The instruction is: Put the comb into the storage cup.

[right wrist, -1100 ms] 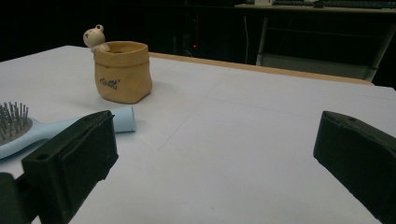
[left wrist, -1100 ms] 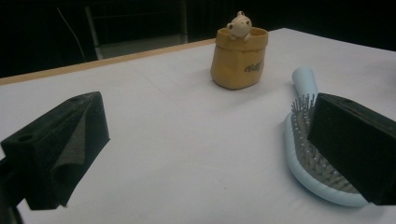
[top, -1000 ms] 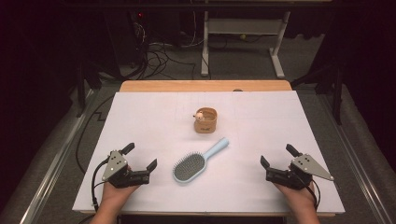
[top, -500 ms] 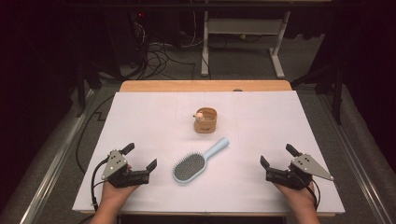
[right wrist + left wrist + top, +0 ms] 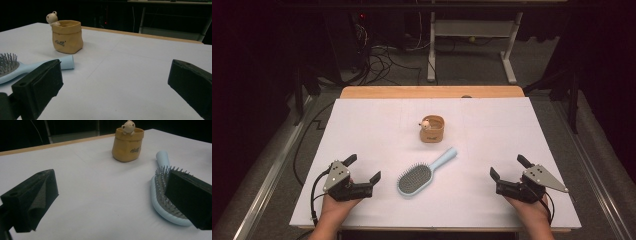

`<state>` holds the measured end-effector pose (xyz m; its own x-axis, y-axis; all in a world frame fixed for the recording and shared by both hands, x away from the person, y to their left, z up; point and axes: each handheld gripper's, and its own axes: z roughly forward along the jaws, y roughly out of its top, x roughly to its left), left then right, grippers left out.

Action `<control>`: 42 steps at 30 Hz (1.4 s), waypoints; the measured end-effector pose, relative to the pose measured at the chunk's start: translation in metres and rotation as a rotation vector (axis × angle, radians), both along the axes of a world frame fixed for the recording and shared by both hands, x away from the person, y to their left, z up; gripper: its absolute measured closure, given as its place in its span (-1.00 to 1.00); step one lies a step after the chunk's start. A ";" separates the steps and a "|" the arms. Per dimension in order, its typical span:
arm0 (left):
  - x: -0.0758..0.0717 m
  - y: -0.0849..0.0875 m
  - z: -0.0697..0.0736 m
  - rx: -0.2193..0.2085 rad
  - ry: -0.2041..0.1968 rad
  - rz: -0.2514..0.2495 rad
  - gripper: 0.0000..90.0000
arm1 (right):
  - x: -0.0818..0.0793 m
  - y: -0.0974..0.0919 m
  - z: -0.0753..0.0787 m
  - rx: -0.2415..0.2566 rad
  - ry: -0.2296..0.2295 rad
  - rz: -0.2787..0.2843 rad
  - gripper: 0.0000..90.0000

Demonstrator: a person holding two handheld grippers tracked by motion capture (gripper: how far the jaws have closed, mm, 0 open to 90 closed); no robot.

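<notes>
A: Why do both hands sit so low in the frame, one at the lower left and one at the lower right?

B: It looks like a ready stance. The left gripper [image 5: 364, 176] and the right gripper [image 5: 507, 173] rest on the desk [image 5: 377, 125] with their jaws spread wide and nothing between them, each turned in toward the middle.

A: And what lies in the middle?

B: A pale blue hairbrush [image 5: 422, 173], just below the centre of the high view. It lies flat with the bristles up, head toward the lower left, handle running up and to the right.

A: Why would that lie suit anyone?

B: My guess: the head is just beside the left gripper, so that hand has the short reach. In the left gripper view the head sits right behind one jaw. The handle end points toward the small tan pot [image 5: 432, 129] above it, near but apart.

A: The pot holds something?

B: A little pale figure [image 5: 425, 123] peeks over its rim at the left. The pot stands upright and open at the top, perhaps where the hairbrush is meant to go, handle first.
</notes>
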<state>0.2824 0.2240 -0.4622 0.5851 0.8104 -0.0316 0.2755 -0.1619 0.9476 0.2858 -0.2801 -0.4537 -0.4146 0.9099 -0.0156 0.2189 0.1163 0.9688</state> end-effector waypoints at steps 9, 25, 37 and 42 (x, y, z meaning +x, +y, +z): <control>0.000 0.000 -0.001 0.003 0.002 0.000 -0.99 | 0.001 0.000 0.000 -0.013 0.025 -0.003 -0.97; 0.000 0.005 0.001 -0.018 -0.014 0.015 -0.99 | 0.001 0.004 0.001 -0.049 0.132 0.050 0.05; 0.000 0.010 0.002 -0.039 -0.019 0.029 -0.99 | 0.011 0.023 0.002 -0.068 0.180 0.108 1.00; 0.001 0.012 0.002 -0.050 -0.026 0.037 -0.99 | 0.031 0.042 0.004 -0.093 0.207 0.115 1.00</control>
